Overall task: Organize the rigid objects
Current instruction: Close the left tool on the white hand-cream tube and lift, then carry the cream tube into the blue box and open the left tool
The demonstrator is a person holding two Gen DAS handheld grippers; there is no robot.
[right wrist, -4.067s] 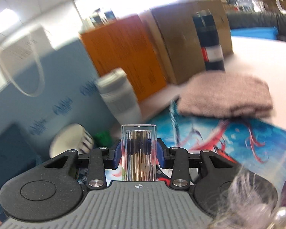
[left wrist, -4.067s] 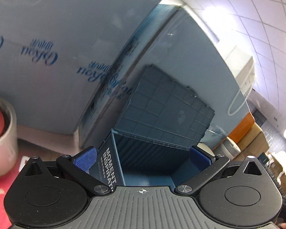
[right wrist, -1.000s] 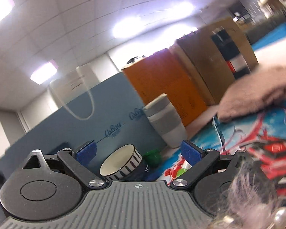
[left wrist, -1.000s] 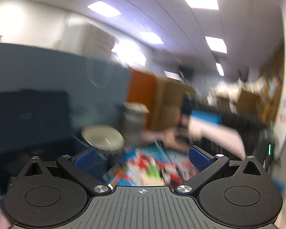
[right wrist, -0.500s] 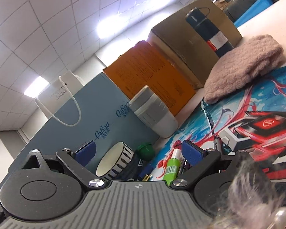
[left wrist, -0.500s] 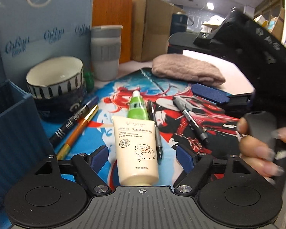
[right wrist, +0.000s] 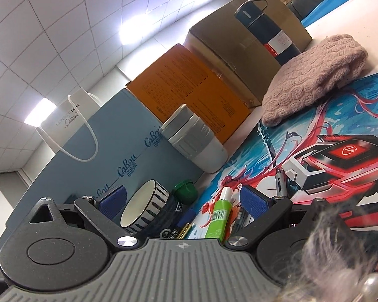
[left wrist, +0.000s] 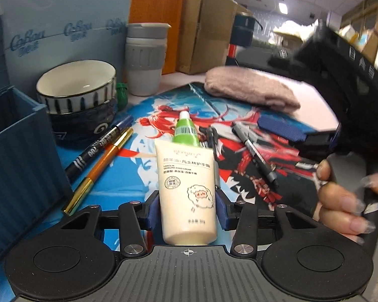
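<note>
Left wrist view: at lower centre the left gripper (left wrist: 187,207) is closing, its blue pads touching the sides of a cream tube (left wrist: 187,188) reading "LANOLIN VASELINE HAND CREAM", which lies on the printed mat (left wrist: 138,176). A blue bag (left wrist: 63,25) at upper left reads "CoBou".

Right wrist view: at lower centre the right gripper (right wrist: 184,202) stands spread and empty, and a white bag (right wrist: 63,123) at left reads "DIOR".

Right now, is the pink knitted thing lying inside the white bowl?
No, the pink knitted piece lies on the table behind the printed mat, well apart from the bowl, whose inside looks bare.
</note>
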